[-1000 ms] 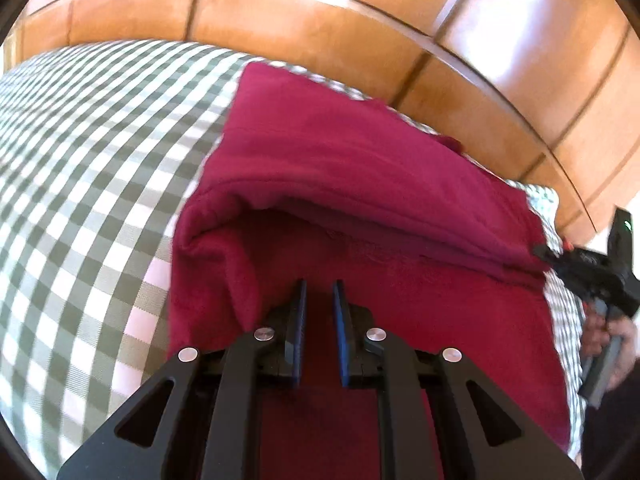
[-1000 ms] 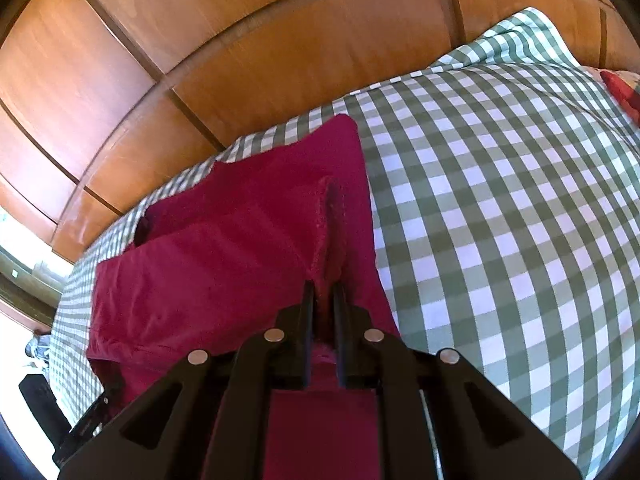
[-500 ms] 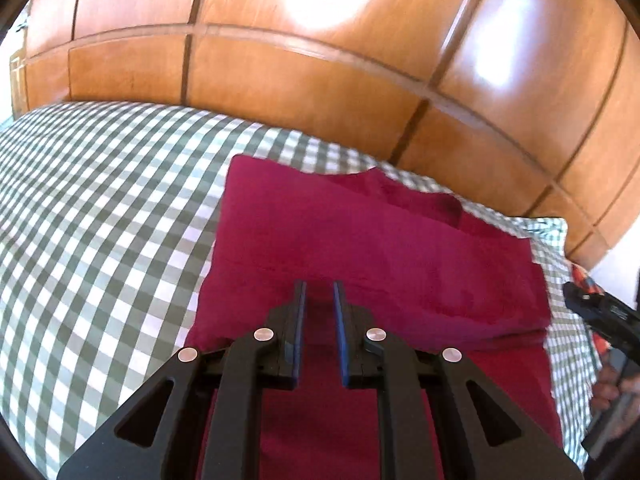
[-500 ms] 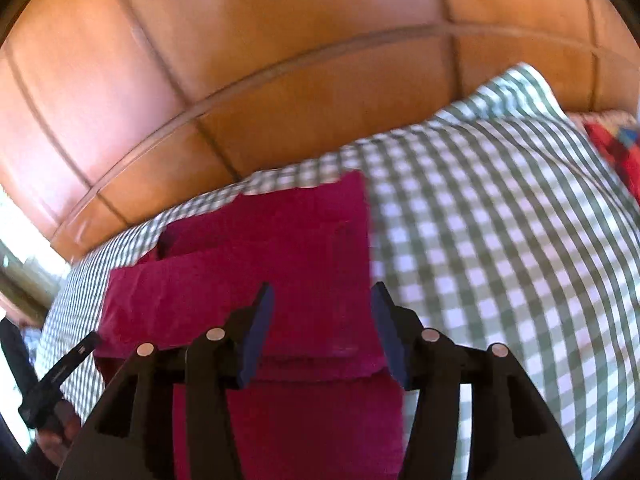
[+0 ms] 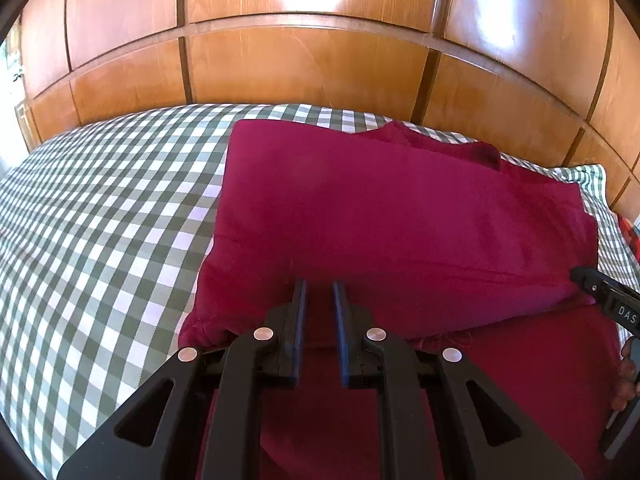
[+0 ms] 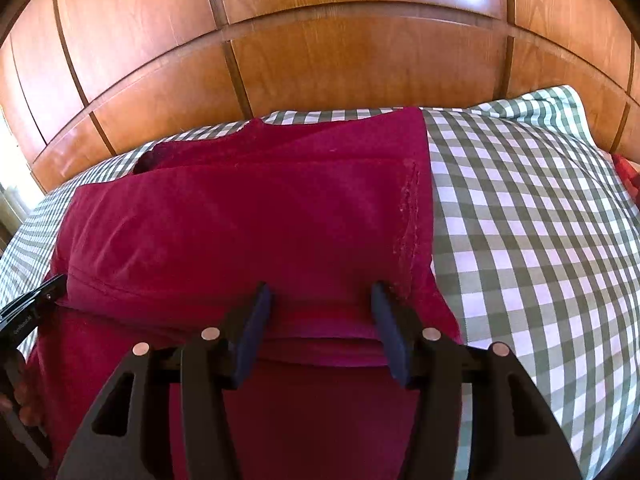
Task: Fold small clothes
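A dark red garment [image 5: 400, 216] lies on the green-and-white checked bedspread [image 5: 104, 220], its near part folded over so a doubled layer lies across it. My left gripper [image 5: 319, 285] is above the fold's near edge, jaws narrowly apart, with no cloth between them. My right gripper [image 6: 322, 294] hovers over the garment [image 6: 248, 216] near its right hem, jaws wide open and empty. The right gripper's tip [image 5: 600, 292] shows at the right edge of the left wrist view; the left gripper's tip [image 6: 32, 300] shows at the left of the right wrist view.
A wooden panelled headboard [image 5: 312, 68] rises behind the bed. Checked bedspread [image 6: 532, 240] stretches to the right of the garment. A red patterned cloth [image 6: 628, 172] peeks in at the far right edge.
Both grippers carried the garment's near edge forward and laid it down as a fold. The right gripper opened and let go; both pulled back and up.
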